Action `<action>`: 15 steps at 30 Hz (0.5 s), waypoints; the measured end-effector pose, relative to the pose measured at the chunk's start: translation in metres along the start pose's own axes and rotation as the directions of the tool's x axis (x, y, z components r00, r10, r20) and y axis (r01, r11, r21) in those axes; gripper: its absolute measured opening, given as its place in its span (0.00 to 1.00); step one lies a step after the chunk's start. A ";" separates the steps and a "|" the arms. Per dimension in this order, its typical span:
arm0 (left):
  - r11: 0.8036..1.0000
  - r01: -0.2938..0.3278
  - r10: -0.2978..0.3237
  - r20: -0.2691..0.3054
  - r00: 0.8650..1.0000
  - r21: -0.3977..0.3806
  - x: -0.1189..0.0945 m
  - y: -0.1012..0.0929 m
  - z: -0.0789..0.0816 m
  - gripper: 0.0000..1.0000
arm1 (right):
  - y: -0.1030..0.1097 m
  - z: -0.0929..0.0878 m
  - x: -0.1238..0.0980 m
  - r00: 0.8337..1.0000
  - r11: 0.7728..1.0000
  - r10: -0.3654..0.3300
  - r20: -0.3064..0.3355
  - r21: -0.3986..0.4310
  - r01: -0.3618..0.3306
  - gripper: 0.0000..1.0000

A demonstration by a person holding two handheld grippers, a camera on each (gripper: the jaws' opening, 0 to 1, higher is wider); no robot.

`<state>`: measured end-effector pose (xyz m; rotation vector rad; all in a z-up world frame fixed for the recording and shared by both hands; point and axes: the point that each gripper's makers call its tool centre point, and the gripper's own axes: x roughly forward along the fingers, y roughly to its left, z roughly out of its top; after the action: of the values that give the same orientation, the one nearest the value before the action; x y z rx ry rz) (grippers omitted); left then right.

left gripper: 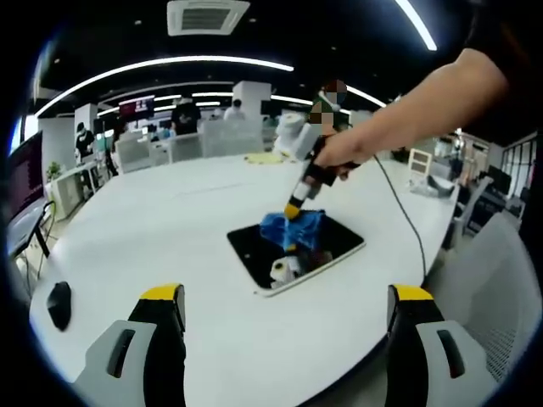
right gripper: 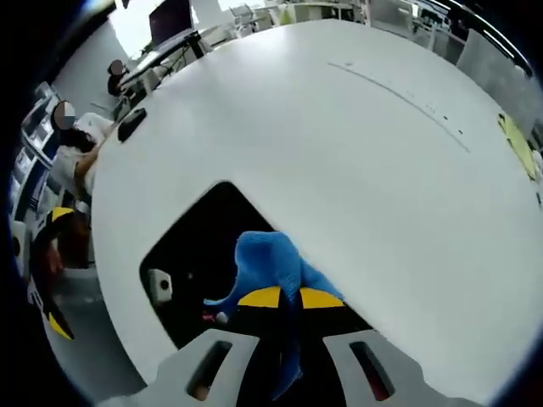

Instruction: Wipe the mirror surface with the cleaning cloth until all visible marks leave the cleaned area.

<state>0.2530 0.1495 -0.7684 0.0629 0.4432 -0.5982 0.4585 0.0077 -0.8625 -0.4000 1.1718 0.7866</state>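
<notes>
Left far, right close over mirror (left gripper: pixel 296 248)

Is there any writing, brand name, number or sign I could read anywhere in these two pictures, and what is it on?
None can be read.
A wall screen far across the room in the left gripper view shows a reddish picture, too small and blurred to read.
The mirror, the blue cleaning cloth held in the right hand-held gripper, and the white table carry no visible lettering.

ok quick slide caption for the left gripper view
Right tool presses a blue cleaning cloth onto the mirror lying flat on a white table, left tool open and waiting nearby.
</notes>
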 end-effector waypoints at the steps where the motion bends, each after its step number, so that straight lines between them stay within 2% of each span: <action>1: 1.000 -0.001 0.001 -0.001 1.000 0.000 0.000 0.000 0.000 1.00 | -0.004 0.002 0.002 1.000 1.000 0.001 0.001 -0.001 -0.001 0.01; 15: 1.000 -0.003 0.003 -0.009 1.000 0.001 0.001 0.000 -0.001 0.99 | -0.014 0.008 0.009 1.000 1.000 0.003 0.014 -0.008 -0.003 0.01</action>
<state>0.2534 0.1489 -0.7693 0.0671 0.4519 -0.5955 0.4754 0.0071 -0.8698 -0.3985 1.1567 0.7956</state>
